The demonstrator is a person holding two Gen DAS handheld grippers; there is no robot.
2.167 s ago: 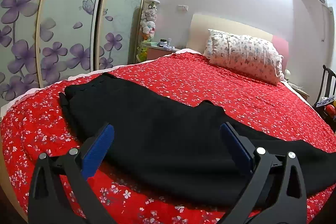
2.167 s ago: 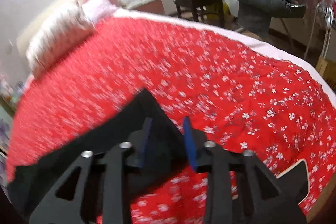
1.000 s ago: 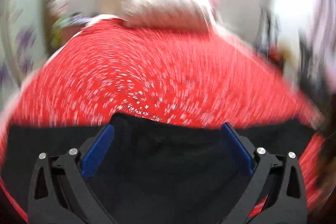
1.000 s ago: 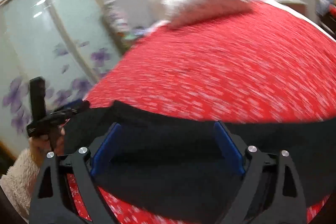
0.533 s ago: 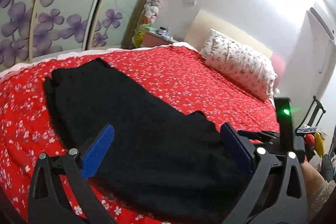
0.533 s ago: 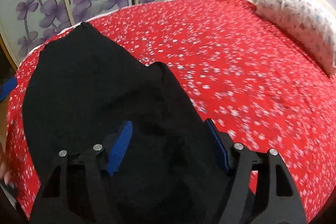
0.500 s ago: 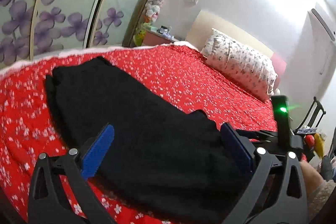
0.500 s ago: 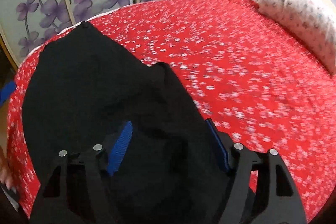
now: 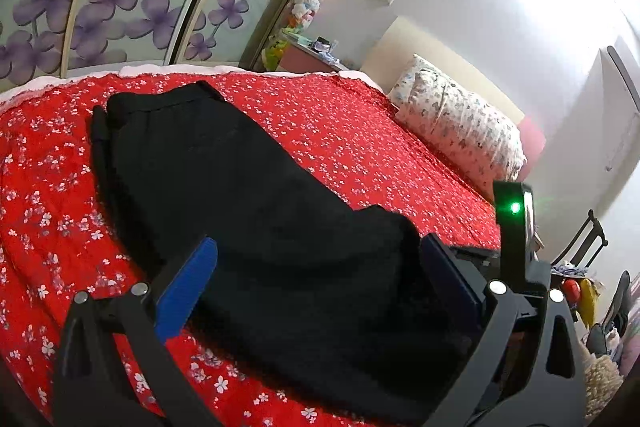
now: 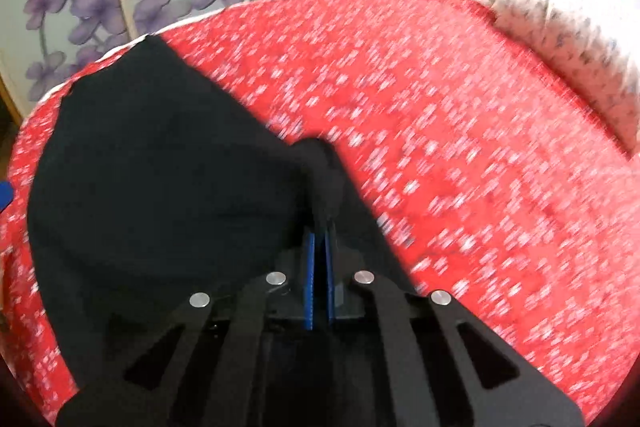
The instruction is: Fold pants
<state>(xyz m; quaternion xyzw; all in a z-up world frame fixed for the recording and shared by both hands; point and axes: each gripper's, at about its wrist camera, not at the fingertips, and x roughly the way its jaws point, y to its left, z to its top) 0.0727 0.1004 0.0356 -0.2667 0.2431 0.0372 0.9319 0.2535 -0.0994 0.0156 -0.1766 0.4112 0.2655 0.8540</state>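
Presently, in the left wrist view, the left gripper (image 9: 316, 279) hangs low over the black pants (image 9: 240, 187), jaws spread wide with nothing between the blue pads. The pants lie on the red floral bed (image 9: 360, 131), waistband toward the purple-flowered wardrobe doors (image 9: 100, 7), a raised hump of cloth near the right pad. The right gripper (image 9: 476, 259) shows at that hump, green lamp lit. A pillow (image 9: 460, 123) lies well apart.

In the right wrist view, which is blurred, the right gripper (image 10: 319, 247) has its jaws pinched on a ridge of the pants (image 10: 160, 187), cloth rising from between the pads.

Judgement: a fold appears under way. To do it well, the left jaws should close on the matching edge first; both ends should then travel level, so the layers land square and unwrinkled.
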